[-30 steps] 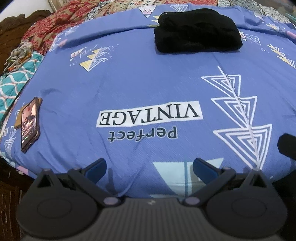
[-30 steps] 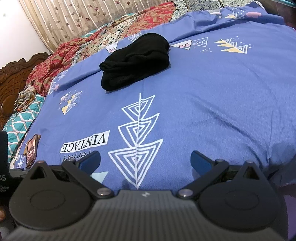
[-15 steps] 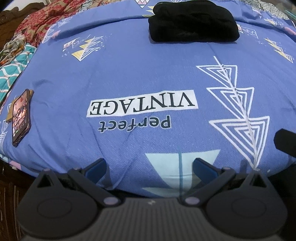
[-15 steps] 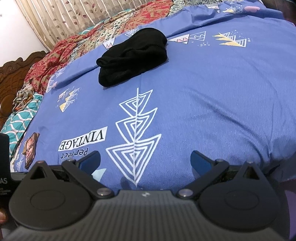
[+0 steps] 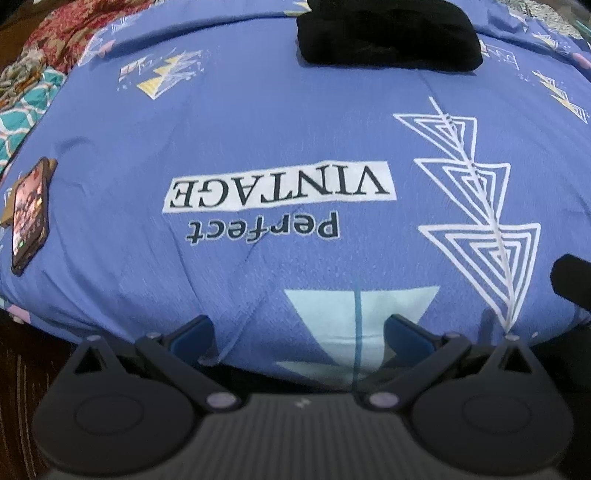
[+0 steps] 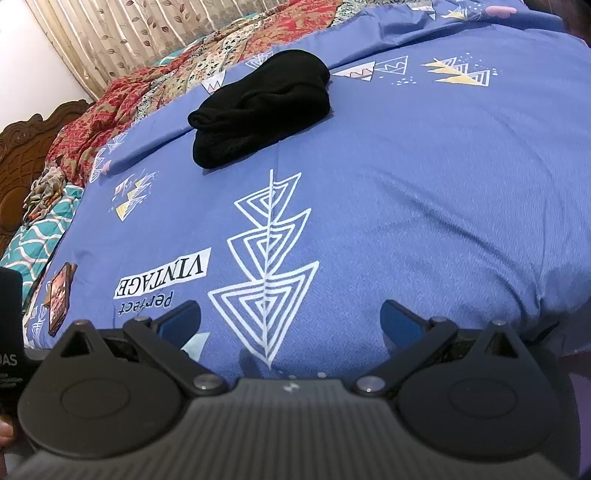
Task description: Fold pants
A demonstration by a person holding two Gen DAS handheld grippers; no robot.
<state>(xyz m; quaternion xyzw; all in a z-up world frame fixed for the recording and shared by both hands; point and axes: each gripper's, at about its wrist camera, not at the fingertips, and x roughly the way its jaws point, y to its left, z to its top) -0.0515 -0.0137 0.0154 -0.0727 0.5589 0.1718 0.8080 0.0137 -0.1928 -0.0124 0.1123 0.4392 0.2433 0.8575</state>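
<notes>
Black pants [image 5: 388, 35] lie in a compact folded bundle at the far side of a blue printed bedspread [image 5: 258, 122]; the right wrist view shows the same pants [image 6: 258, 109] at the upper middle of the bedspread [image 6: 424, 192]. My left gripper [image 5: 299, 334] hangs open at the bed's near edge, well short of the bundle, with nothing between its blue pads. Over the same near edge my right gripper [image 6: 290, 319] is also open and holds nothing.
A phone [image 5: 29, 214] lies on the bedspread near its left edge, also seen as the phone [image 6: 59, 295] in the right wrist view. Red patterned blankets [image 6: 122, 96] and a teal quilt [image 6: 40, 236] pile up by the wooden headboard [image 6: 22, 144]. Curtains [image 6: 129, 33] hang behind.
Both grippers have drawn back and dipped a little toward the bed's near edge. The pants have not moved. Both stay open.
</notes>
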